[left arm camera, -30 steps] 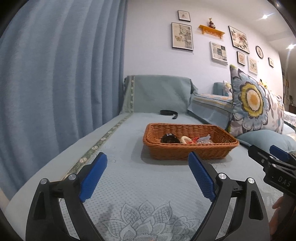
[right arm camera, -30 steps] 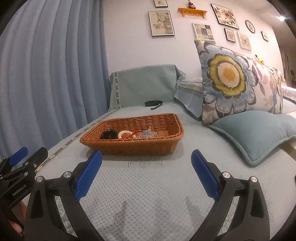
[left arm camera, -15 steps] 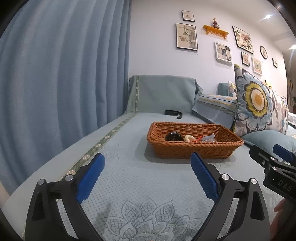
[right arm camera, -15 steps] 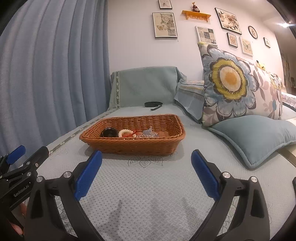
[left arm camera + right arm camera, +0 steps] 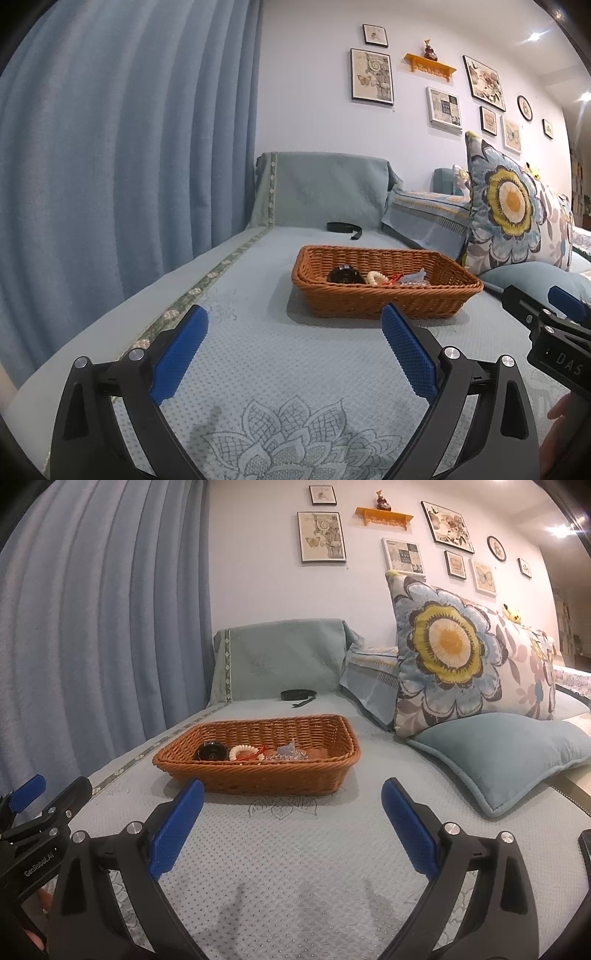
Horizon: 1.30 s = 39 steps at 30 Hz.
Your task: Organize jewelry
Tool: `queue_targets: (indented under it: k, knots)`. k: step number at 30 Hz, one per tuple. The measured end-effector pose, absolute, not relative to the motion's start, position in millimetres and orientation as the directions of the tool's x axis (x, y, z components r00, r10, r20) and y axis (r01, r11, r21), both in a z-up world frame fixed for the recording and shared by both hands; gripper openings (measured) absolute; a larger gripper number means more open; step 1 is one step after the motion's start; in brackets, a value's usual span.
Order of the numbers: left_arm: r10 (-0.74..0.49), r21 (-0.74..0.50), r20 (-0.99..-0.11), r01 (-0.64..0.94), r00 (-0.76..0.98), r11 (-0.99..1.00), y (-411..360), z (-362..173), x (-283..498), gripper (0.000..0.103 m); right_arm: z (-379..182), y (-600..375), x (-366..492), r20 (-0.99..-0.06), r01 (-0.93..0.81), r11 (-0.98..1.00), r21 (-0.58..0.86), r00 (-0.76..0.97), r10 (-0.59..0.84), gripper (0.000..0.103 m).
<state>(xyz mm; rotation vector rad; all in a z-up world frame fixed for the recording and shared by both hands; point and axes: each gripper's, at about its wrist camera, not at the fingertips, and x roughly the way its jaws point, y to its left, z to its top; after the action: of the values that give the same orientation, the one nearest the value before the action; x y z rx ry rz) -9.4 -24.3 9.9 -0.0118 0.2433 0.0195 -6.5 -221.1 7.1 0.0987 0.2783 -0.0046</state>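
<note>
At centre frame in both views sits a wicker basket (image 5: 384,295) (image 5: 258,764) on the bed cover (image 5: 258,362), holding a dark round piece (image 5: 210,752), a white bead bracelet (image 5: 242,754) and clear trinkets (image 5: 290,753). Low in each frame, the left gripper (image 5: 295,354) and right gripper (image 5: 291,827) hover above the cover, jaws wide, holding nothing. Behind the basket, a black strap (image 5: 343,229) lies apart.
</note>
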Motion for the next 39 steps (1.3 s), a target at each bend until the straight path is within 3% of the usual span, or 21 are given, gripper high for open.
queue_targets:
  k: [39]
  knots:
    - [0.019,-0.007,-0.254,-0.021,0.967,1.000,-25.9,9.9,-7.5,0.094,6.6,-219.8,-3.9,-0.279,0.016,0.995,0.099,0.960,0.013,0.092]
